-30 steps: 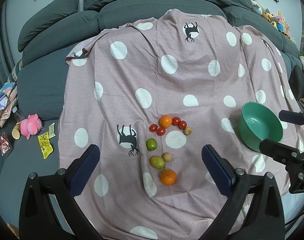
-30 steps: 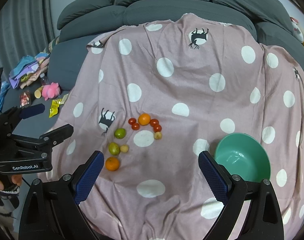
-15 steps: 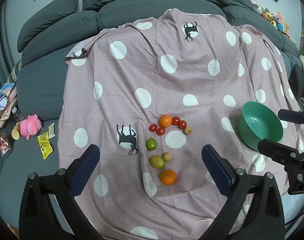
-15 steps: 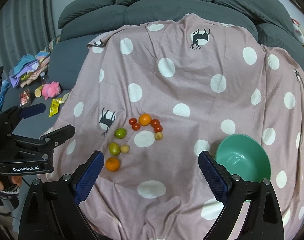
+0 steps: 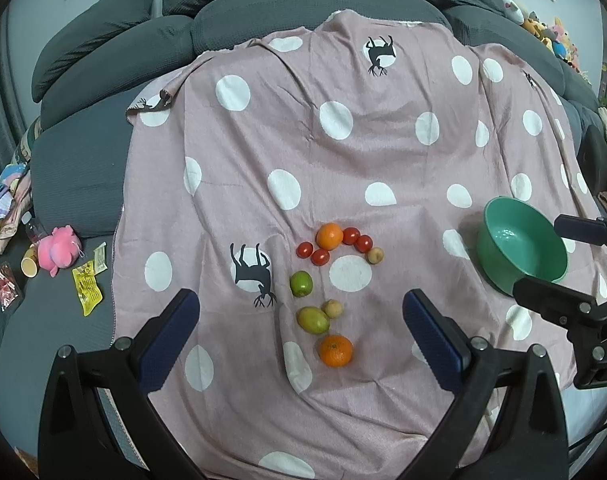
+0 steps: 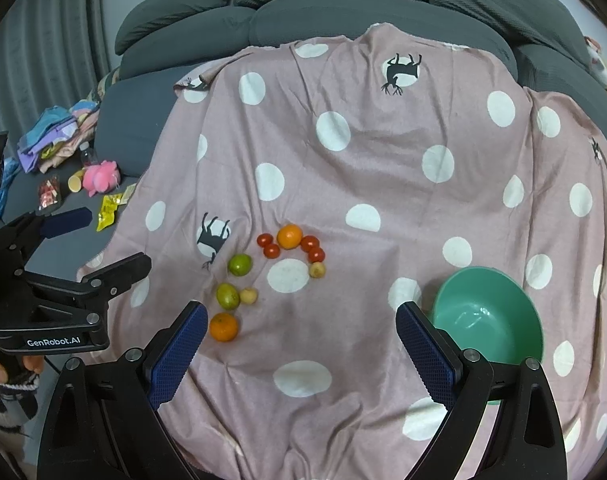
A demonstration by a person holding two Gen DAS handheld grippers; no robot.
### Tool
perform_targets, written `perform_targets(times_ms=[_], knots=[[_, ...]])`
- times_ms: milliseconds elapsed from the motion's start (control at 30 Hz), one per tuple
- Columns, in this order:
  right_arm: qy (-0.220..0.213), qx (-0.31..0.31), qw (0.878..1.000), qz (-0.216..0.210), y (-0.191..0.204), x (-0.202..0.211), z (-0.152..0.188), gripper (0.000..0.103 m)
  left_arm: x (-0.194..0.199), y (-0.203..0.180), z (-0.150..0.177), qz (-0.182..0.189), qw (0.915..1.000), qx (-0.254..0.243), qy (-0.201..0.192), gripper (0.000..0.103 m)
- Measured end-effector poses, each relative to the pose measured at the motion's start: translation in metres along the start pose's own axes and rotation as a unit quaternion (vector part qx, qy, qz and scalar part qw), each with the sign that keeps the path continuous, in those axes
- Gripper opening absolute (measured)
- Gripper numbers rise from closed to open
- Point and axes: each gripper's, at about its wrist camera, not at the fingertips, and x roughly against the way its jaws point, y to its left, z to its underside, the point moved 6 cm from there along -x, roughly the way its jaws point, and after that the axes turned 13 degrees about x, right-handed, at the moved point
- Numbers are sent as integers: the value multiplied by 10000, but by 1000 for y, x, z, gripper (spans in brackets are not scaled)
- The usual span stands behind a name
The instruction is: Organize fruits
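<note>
Fruit (image 5: 326, 280) loose on the dotted blanket (image 5: 343, 140), green bowl (image 5: 521, 250) empty alongside, both grippers' jaws wide open, empty.

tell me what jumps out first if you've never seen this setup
A pink polka-dot blanket draped over a grey sofa fills both views. Near its middle lies a loose cluster of fruit: two oranges, red tomatoes and green fruits. An empty green bowl sits to the cluster's right, and both the left hand-held gripper and the right hand-held gripper hang open above the blanket, holding nothing.
</note>
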Motion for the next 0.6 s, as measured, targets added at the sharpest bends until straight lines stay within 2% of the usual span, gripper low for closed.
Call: perform_targets(times_ms=[300, 467, 600], knots=[[105, -1, 9999, -38, -2, -14, 3, 96, -12, 5, 1, 37, 9999, 58, 122, 102], [238, -55, 9996, -145, -2, -29, 13, 96, -26, 22, 11, 172, 9987, 351, 313, 102], [395, -85, 9989, -243, 2, -49, 27, 96, -47, 41, 31, 238, 9961, 614, 588, 102]])
